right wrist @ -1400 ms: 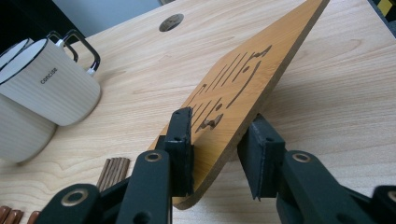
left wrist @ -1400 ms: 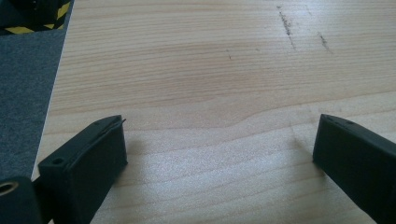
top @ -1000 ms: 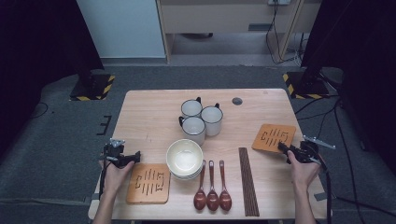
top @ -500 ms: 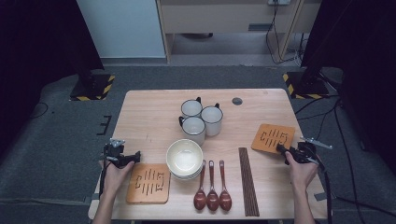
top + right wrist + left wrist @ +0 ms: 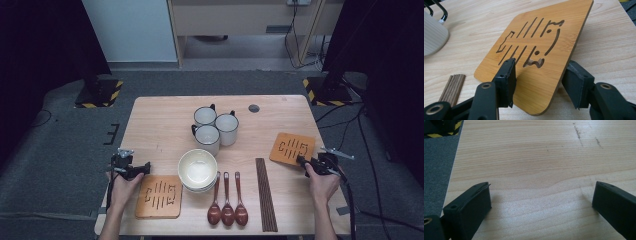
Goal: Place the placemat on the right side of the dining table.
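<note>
Our right gripper (image 5: pixel 537 82) straddles the near corner of a slotted wooden trivet (image 5: pixel 541 47) close to the desk's right edge. Its jaws have just been opening: the upper one stands above the board, the other is half hidden beneath it, and we cannot tell whether either pad touches the wood. In the right gripper view the trivet tilts, its far edge raised, and its near corner is cut off by the jaws. A bundle of chopsticks (image 5: pixel 452 86) and a mug (image 5: pixel 432 31) show in part there.

Our left gripper (image 5: pixel 131 169) sits at the desk's left edge, released, jaws wide over bare wood, just beside a second trivet (image 5: pixel 159 196).

The pale desk (image 5: pixel 160 120) stands on grey carpet in a dark room. The desk's far left corner lies open.
</note>
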### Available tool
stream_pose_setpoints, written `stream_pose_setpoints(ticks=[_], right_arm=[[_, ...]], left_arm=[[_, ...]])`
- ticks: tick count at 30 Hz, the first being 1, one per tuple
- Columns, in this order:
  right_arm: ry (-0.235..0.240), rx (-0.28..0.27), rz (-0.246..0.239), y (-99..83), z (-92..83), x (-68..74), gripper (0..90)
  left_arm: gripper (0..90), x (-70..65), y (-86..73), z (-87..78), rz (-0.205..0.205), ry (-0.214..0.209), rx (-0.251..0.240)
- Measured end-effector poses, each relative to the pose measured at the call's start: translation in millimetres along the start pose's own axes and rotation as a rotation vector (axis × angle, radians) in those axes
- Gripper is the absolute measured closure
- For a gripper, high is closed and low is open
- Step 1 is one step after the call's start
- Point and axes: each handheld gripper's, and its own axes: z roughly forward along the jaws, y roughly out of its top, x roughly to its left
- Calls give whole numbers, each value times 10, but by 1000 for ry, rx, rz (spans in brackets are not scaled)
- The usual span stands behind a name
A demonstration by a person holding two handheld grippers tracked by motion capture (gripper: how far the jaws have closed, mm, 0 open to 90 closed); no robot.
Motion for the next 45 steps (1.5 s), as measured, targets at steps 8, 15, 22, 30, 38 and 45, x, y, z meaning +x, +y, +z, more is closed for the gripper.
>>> stream_pose_setpoints(ticks=[8,15,22,30,38,45], right_arm=[[-23,27,-1,-11,27,-28,467],[-24,36,0,-14,40,-30,457],[-51,41,-25,-24,56,-20,436],[-78,19,-57,3,59,18,412],[-87,4,-79,40,113,54,435],[-123,32,-87,32,200,11,458]], left_arm=[[11,0,0,0,0,0,0],[11,0,0,0,0,0,0],[11,0,0,0,0,0,0],[11,-1,-2,-1,1,-2,0],[11,-1,-2,-1,1,-2,-1],[11,-1,-2,-1,2,-2,0]])
